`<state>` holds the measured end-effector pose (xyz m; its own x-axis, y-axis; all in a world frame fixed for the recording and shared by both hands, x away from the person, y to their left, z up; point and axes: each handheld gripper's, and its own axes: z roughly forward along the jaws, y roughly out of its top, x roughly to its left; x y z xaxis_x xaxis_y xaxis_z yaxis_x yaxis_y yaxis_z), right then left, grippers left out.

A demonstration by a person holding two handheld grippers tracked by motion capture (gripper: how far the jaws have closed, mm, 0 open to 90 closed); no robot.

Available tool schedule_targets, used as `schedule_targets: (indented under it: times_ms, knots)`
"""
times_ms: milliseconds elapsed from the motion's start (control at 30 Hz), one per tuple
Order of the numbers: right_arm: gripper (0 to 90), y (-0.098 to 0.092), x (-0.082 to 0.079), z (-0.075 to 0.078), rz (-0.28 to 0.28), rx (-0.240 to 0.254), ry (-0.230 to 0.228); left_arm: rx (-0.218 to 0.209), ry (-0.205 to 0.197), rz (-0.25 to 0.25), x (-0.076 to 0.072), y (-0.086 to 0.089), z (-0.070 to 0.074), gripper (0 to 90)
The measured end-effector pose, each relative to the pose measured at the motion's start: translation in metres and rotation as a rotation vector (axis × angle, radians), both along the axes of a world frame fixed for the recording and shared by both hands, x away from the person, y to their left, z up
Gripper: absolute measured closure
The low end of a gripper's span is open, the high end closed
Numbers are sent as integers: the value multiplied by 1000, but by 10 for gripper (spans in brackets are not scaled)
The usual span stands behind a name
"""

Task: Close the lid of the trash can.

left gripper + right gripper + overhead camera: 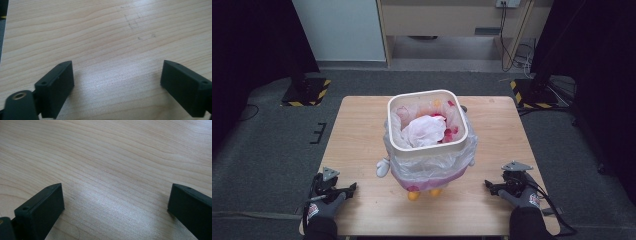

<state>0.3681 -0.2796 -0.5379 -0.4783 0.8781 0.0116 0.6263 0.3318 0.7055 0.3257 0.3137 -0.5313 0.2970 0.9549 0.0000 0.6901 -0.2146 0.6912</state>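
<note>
A cream square bin (427, 146) stands in the middle of the wooden table (362, 135), lined with a clear plastic bag (432, 167) whose edge hangs over the outside. Crumpled white paper (424, 131) and red bits lie inside it. The bin has small white and orange feet at its base. My left gripper (351, 188) rests on the table at the near left, open, with nothing between its wide-set jaws (117, 85). My right gripper (488, 186) rests at the near right, also open and empty (116, 207). Both point inward toward the bin but stay apart from it.
Grey carpet surrounds the table. Black stand bases with yellow-striped edges (304, 91) (537, 92) sit on the floor beyond the far corners. A wooden cabinet (452, 20) and hanging cables (512, 45) stand at the back.
</note>
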Motion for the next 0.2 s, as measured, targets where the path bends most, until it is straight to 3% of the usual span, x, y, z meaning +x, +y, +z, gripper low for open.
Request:
schedule_targets:
  times_ms: [200]
  knots:
    - [7, 0, 0, 0, 1, -2, -2, -7, -17, 7, 4, -1, -4, 17]
